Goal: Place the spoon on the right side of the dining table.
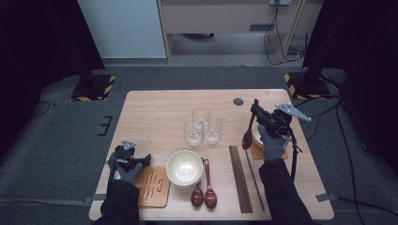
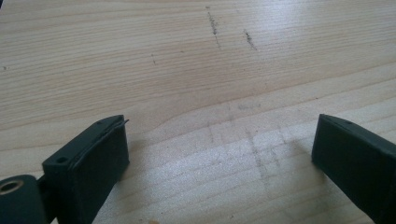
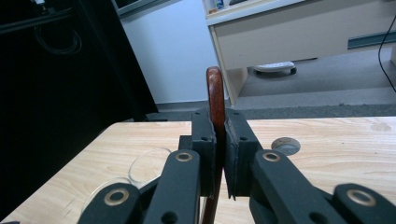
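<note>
The right gripper (image 1: 256,112) clamps a dark brown wooden spoon (image 1: 248,136) by its handle, bowl hanging down, beside 3 empty clear glasses (image 1: 202,126); the left gripper (image 1: 145,159) gapes empty.

Three glasses (image 1: 202,125) and three wooden spoons (image 1: 204,193) are counted, one spoon clamped in the right gripper (image 1: 256,111); bowls (image 1: 184,168) are stacked.

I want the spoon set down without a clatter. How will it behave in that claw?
The wooden spoon looks stiff and light, so it should not droop. The right claw pinches only its narrow handle, with the bowl hanging low, so it may pivot or swing. Its glossy finish could let it slip.
</note>
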### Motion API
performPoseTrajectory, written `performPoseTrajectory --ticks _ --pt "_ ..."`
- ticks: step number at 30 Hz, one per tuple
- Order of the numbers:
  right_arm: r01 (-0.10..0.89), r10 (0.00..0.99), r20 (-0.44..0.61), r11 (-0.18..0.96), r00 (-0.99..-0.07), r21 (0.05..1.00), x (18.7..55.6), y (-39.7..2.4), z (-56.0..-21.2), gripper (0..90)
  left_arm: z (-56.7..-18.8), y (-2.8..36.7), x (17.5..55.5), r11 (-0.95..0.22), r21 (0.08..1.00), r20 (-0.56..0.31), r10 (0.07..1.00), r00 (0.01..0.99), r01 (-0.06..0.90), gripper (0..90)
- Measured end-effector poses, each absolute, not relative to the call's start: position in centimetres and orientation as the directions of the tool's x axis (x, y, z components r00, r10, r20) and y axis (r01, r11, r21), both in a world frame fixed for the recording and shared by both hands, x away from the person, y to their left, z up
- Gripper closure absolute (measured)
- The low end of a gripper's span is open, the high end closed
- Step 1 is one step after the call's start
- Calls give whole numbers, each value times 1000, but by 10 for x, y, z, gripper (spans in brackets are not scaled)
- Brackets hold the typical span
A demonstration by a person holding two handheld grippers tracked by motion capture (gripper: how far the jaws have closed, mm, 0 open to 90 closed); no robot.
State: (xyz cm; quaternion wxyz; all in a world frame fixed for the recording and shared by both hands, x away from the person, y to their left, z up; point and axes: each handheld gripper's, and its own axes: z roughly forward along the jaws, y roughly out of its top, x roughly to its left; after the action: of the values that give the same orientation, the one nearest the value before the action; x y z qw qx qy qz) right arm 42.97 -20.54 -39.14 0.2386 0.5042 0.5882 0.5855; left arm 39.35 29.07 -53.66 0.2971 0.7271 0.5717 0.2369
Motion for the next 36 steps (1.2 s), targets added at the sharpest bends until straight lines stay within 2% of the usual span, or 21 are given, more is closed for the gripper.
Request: performPoseTrajectory --ticks 36 --pt "283 905 348 -276 -246 918 452 -238 -392 842 -537 291 394 -171 698 3 972 235 696 0"
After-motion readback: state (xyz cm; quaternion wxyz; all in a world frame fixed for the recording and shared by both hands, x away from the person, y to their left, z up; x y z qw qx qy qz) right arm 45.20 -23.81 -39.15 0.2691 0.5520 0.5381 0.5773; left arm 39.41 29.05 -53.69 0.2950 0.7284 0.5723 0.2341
